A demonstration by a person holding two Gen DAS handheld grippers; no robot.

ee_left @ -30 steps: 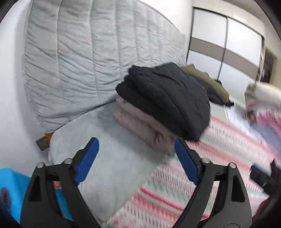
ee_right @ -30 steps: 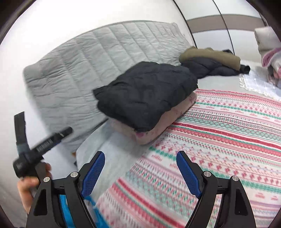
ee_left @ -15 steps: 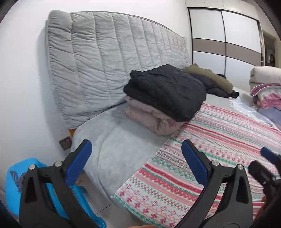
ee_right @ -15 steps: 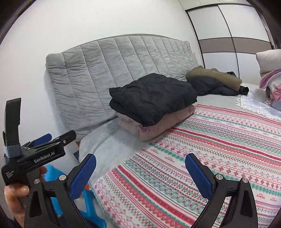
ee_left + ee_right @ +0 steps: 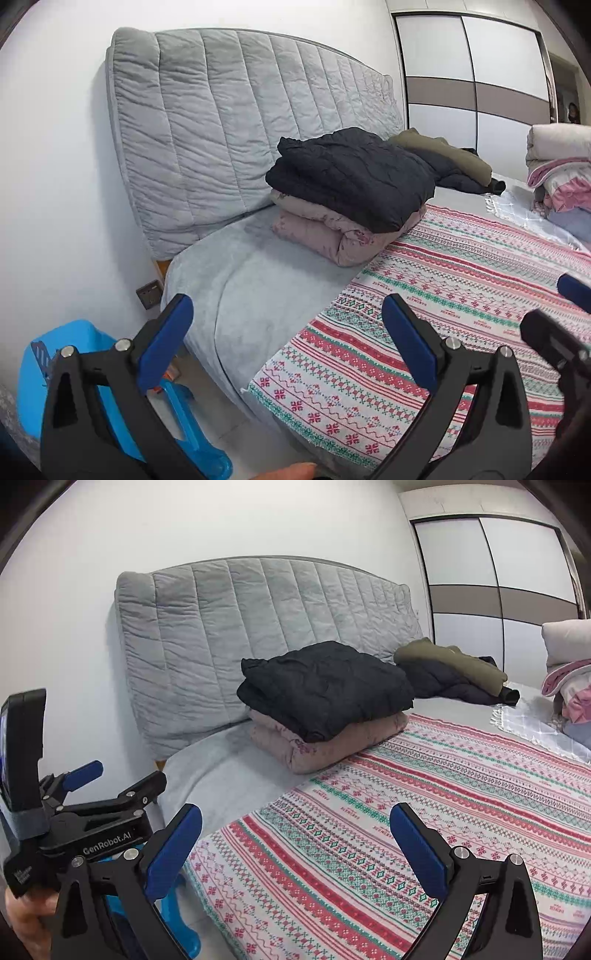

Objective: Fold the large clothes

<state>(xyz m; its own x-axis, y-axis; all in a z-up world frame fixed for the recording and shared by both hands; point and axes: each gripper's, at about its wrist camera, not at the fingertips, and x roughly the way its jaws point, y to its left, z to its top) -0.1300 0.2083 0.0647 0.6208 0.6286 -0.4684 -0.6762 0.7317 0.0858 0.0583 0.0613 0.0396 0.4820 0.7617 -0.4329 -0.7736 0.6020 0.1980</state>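
Left gripper [image 5: 286, 332]: jaws spread wide with nothing between the blue pads [image 5: 164, 341]; they have just been opening. It hangs past the near corner of the bed [image 5: 236, 295], angled down toward it.

Right gripper [image 5: 295, 843]: jaws likewise spread wide and empty, also just opened. It hangs over the near edge of the blanket [image 5: 424, 794], a striped pink, green and white spread covering the mattress. The left gripper appears in this view to its left, held in a hand [image 5: 22, 912] at the lower left corner.

Task items: ahead of both grippers, well apart from them, a folded black coat [image 5: 354, 173] lies on top of a folded pink coat [image 5: 325, 232]. The stack rests on the bed where grey sheet meets blanket, just in front of the headboard [image 5: 221, 122], a grey quilted panel against the white wall. Beyond the stack and to its right lies an unfolded heap: an olive coat [image 5: 450, 661] over a dark one, though where one garment ends and the other begins cannot be told clearly.

Surroundings: far right of both grippers, a pile of bedding [image 5: 557, 166] in white and pink. Behind it, a wardrobe [image 5: 498, 590] with sliding white doors crossed by a brown band. Below and left of the left gripper, a blue stool [image 5: 85, 369] stands on the floor beside the bed; a wall socket [image 5: 149, 293] sits just above it.
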